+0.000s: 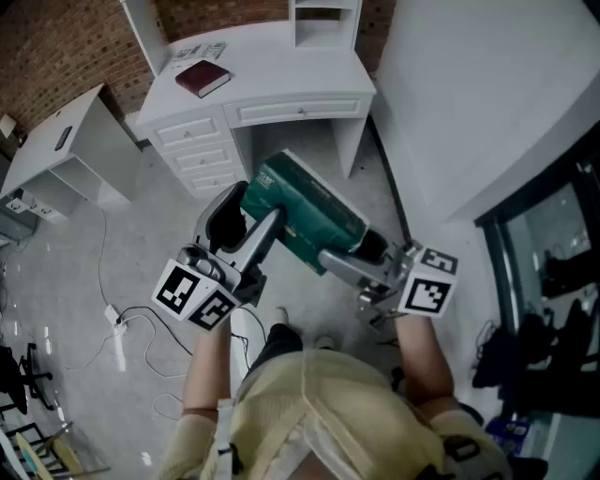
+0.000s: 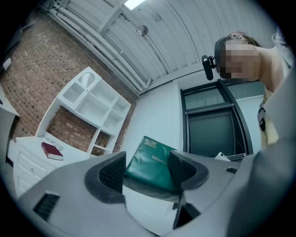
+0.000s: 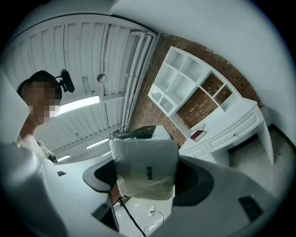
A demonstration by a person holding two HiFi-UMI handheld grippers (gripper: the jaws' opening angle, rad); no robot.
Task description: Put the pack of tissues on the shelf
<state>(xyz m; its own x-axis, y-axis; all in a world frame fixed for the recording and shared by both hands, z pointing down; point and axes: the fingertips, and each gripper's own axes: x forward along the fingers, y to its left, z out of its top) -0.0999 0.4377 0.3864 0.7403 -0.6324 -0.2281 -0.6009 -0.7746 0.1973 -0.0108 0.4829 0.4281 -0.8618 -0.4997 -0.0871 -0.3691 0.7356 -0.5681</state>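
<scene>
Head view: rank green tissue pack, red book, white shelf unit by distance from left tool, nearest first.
1. Green plastic pack of tissues, gripped in the left tool.
2. Dark red book, left on white desk.
3. White shelf unit, desk's back.

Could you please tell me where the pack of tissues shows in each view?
Head view: pack of tissues at centre, green side up.
Left gripper view: lower centre, between the jaws.
Right gripper view: lower centre, pale end facing the camera.
Shared landmark: red book on the desk.
</scene>
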